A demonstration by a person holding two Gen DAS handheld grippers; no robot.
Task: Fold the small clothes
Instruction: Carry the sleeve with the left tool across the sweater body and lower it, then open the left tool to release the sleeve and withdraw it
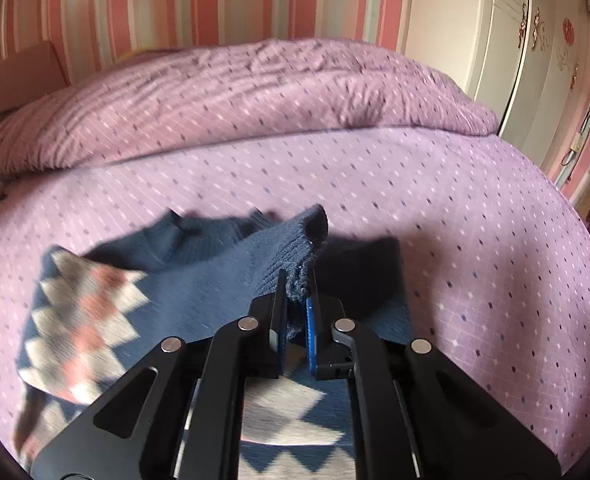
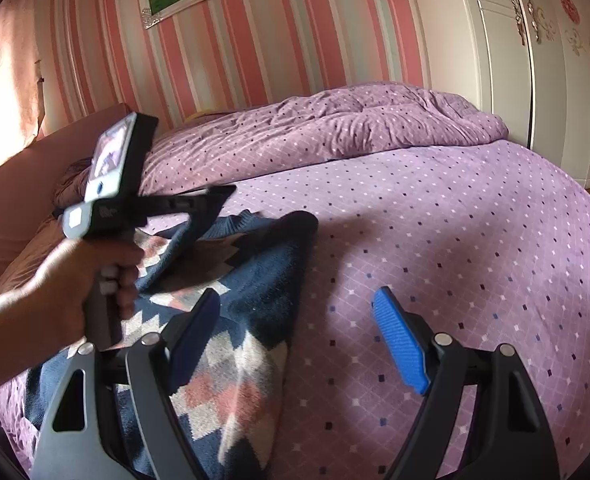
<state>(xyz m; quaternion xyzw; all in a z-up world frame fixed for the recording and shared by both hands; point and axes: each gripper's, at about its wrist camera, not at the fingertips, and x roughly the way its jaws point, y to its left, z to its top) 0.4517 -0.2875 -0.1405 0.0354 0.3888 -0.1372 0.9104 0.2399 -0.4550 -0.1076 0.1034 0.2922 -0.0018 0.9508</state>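
Note:
A navy knit sweater with a grey, white and pink diamond pattern lies on the purple dotted bed sheet. My left gripper is shut on the sweater's sleeve cuff and holds it lifted above the body of the garment. In the right wrist view the left gripper shows at the left, with the sleeve hanging from it over the sweater. My right gripper is open and empty, its left finger over the sweater's right edge, its blue pad over bare sheet.
A rumpled purple duvet is piled at the far side of the bed. A white wardrobe stands to the right. The striped pink wall is behind, with a brown headboard at the left.

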